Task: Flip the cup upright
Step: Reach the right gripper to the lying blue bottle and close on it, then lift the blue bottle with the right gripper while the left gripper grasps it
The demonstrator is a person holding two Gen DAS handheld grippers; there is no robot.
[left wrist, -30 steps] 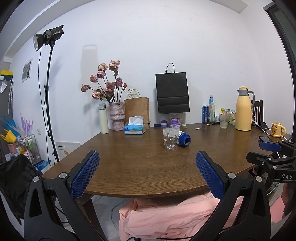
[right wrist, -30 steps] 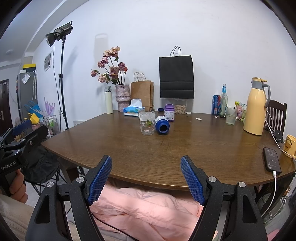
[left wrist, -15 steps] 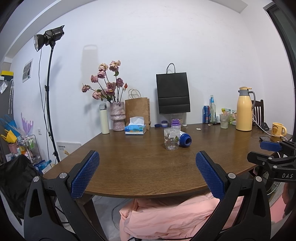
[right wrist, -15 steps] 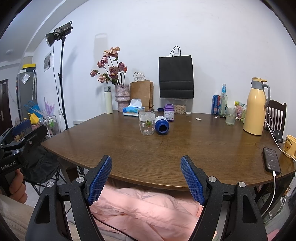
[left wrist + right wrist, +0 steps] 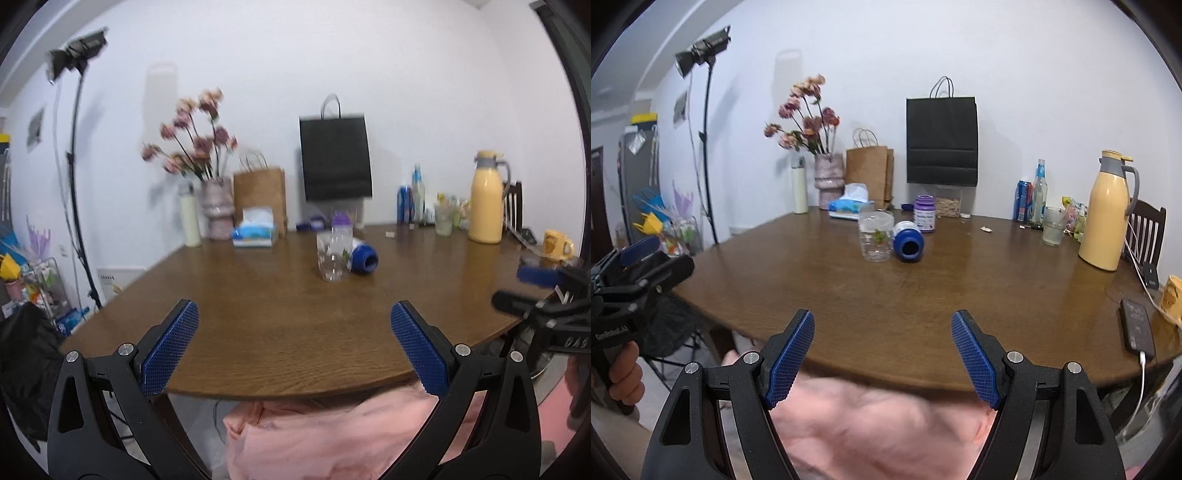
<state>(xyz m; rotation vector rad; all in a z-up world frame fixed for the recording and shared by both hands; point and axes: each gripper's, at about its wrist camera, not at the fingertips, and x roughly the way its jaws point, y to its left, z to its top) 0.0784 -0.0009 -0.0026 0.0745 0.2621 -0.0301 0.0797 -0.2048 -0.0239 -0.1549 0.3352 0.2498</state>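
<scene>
A blue and white cup [image 5: 908,242] lies on its side near the middle of the brown table [image 5: 923,295], its open mouth toward me; it also shows in the left wrist view [image 5: 362,255]. A clear glass [image 5: 875,240] stands just left of it, also seen in the left wrist view [image 5: 333,254]. My left gripper [image 5: 293,345] is open and empty over the table's near edge. My right gripper [image 5: 882,354] is open and empty at the near edge, well short of the cup.
At the back stand a flower vase [image 5: 829,181], a brown paper bag [image 5: 870,173], a black bag [image 5: 942,140], a tissue box [image 5: 851,205] and a purple jar [image 5: 924,214]. At the right are a yellow thermos [image 5: 1106,214], bottles, a phone [image 5: 1137,328] and a yellow mug [image 5: 556,242].
Both grippers have moved forward toward the table, so the cup and glass look closer. Both stay open and empty. Nothing on the table has moved.
</scene>
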